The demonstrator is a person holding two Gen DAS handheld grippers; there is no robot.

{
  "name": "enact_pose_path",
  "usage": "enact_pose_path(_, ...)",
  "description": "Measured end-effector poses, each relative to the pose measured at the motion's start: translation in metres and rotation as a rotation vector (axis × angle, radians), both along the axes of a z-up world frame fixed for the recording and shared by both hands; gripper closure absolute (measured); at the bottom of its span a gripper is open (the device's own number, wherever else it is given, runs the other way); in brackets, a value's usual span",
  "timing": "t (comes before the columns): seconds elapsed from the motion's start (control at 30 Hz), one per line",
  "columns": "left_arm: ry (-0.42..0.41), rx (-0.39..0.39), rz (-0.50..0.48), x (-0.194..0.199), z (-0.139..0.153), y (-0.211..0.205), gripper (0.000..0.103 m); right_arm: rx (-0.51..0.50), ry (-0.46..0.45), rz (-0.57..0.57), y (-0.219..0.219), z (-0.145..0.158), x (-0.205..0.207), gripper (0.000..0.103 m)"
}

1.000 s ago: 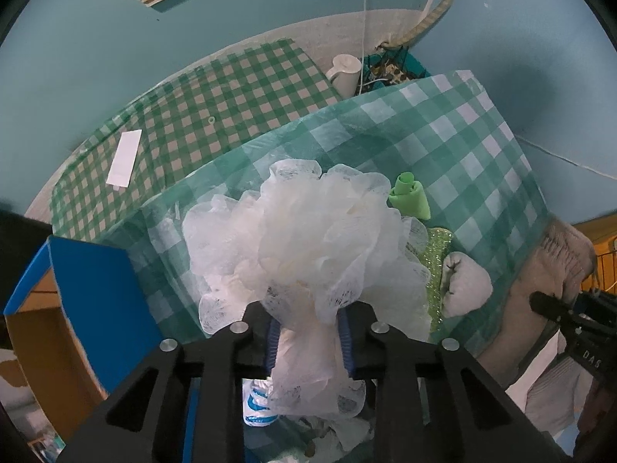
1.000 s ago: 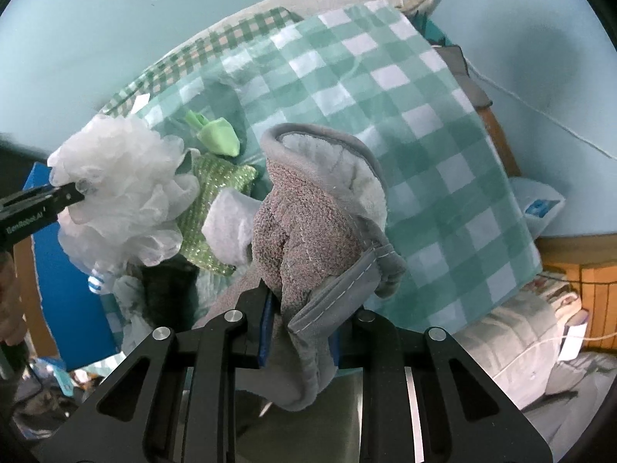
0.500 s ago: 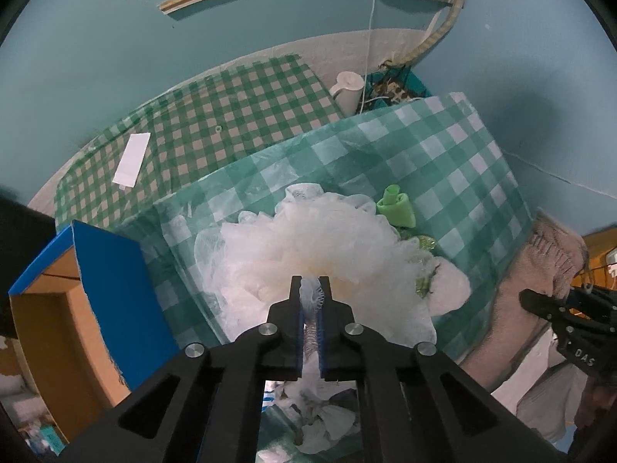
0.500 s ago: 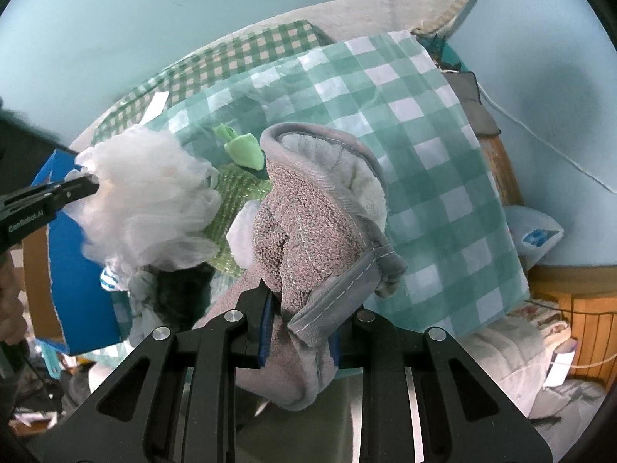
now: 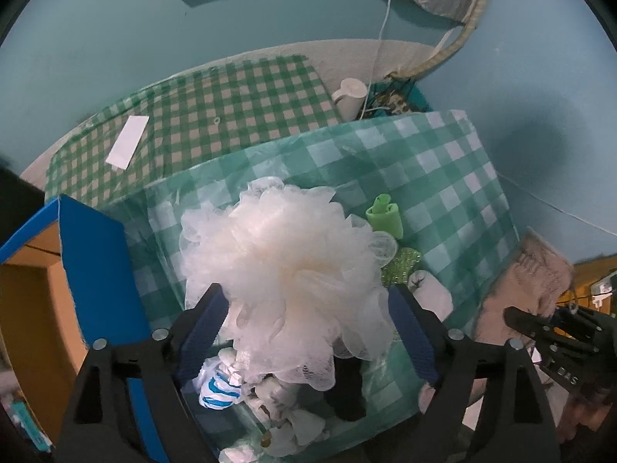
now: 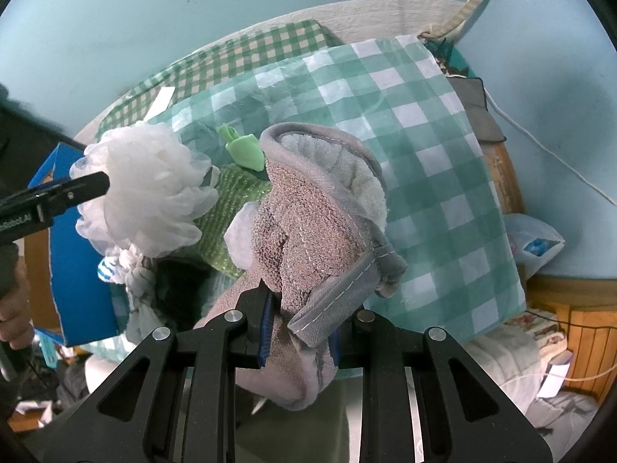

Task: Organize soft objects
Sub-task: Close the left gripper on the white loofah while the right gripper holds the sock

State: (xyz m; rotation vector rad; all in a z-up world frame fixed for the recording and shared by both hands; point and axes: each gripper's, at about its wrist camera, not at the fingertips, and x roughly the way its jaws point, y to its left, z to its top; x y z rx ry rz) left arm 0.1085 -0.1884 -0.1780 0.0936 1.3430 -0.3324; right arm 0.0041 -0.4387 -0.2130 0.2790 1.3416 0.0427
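Two views, left wrist first: left gripper (image 5: 304, 328) jaws just sprang wide; white mesh pouf (image 5: 285, 266) sits loose between them, over the near-left pile on the checked cloth (image 5: 443, 177).
Left, my plan: lift straight clear, don't snag mesh.
Right wrist: right gripper (image 6: 299, 332) clamped narrow on grey towel (image 6: 308, 223); I keep it pinched.

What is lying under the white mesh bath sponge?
Under the white mesh bath sponge: a green glittery scrub pad, knotted white cloths, something black. Anything else is covered.
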Motion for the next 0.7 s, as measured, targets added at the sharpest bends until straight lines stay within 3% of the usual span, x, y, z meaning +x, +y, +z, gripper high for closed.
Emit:
enact_pose_path(0.2,0.063,0.052,0.034,0.013,-0.025,-0.004,0.016,0.002,0.0,0.005,-0.002,-0.001,0.001,0.081)
enact_pose_path(0.5,0.095,0.154,-0.008,0.023,-0.058,-0.017,0.007,0.004,0.014,0.013,-0.005,-0.004,0.007,0.081)
enact_pose_path(0.7,0.109,0.157,0.002,0.028,-0.07,-0.016,0.005,-0.005,0.012,0.024,-0.004,-0.002,0.01,0.081)
